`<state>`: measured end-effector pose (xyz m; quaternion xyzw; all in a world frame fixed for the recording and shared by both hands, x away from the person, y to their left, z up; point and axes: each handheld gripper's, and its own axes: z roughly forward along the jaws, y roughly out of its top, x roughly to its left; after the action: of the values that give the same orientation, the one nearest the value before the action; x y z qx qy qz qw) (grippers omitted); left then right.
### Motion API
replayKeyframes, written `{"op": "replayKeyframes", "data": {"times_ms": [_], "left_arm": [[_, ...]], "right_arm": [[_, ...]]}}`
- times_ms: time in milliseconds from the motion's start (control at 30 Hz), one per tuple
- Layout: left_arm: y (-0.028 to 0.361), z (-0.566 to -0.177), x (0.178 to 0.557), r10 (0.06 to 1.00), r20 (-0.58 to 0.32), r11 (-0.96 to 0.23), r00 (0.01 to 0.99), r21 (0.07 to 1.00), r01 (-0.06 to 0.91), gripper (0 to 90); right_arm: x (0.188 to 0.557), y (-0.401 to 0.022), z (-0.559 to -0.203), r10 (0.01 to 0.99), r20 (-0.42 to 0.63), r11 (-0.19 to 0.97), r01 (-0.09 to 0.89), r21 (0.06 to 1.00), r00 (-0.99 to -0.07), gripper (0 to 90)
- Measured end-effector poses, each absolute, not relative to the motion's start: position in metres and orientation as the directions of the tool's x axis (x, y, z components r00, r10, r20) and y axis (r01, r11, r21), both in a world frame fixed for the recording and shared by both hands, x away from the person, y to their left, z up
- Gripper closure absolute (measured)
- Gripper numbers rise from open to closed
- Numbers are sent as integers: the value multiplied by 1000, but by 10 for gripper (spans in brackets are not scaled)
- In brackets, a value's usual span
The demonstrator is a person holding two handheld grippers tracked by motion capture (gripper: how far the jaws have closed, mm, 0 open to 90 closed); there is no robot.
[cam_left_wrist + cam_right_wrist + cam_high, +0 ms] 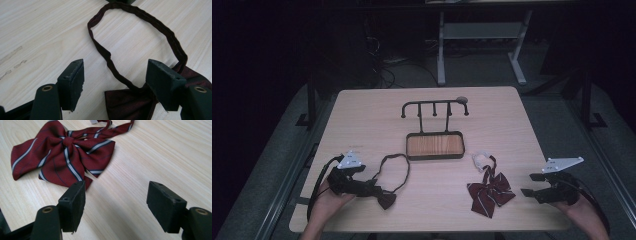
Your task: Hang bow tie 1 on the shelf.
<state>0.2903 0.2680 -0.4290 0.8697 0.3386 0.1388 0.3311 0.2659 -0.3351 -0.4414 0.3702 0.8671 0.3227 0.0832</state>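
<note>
- Pale wood-grain table (362,120) seen from the high view, dark floor and cables beyond its far edge.
- Near the table's middle, a black metal rack with a row of short pegs (434,107), standing at the back of a shallow black-rimmed tray with a wooden floor (435,146).
- Front left: a dark maroon satin bow tie with a thin closed neck loop (384,197), bow toward the near edge, loop lying flat and reaching up toward the tray's left corner.
- Left gripper (373,188), held in a hand (324,200) at the near left, reaching onto the bow's left side; grey three-cornered plate on top.
- In the left gripper view, jaws set wide apart, resting low over the tabletop; maroon bow tie (130,102) lying between them with its right wing under or against the right-hand pad (163,80); left pad apart from the cloth. Nothing pinched.
- Front right: a dark red ribbon bow with white and navy stripes and a pale strap (490,192), flat on the table, strap end pointing toward the tray.
- Right gripper (527,184), near the right edge, just beside the striped bow and apart from it.
- In the right gripper view, jaws spread wide over bare wood, holding nothing; striped bow (62,152) ahead and to the left, its lower tip near the left pad (73,202).
</note>
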Motion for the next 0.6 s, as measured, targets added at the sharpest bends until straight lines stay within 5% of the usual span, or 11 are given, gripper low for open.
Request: {"op": "replayKeyframes", "data": {"times_ms": [600], "left_arm": [[264, -427, 287, 659, 42, -577, 751, 669, 469, 312]], "right_arm": [[269, -318, -432, 668, 109, 538, 579, 613, -736, 290]]}}
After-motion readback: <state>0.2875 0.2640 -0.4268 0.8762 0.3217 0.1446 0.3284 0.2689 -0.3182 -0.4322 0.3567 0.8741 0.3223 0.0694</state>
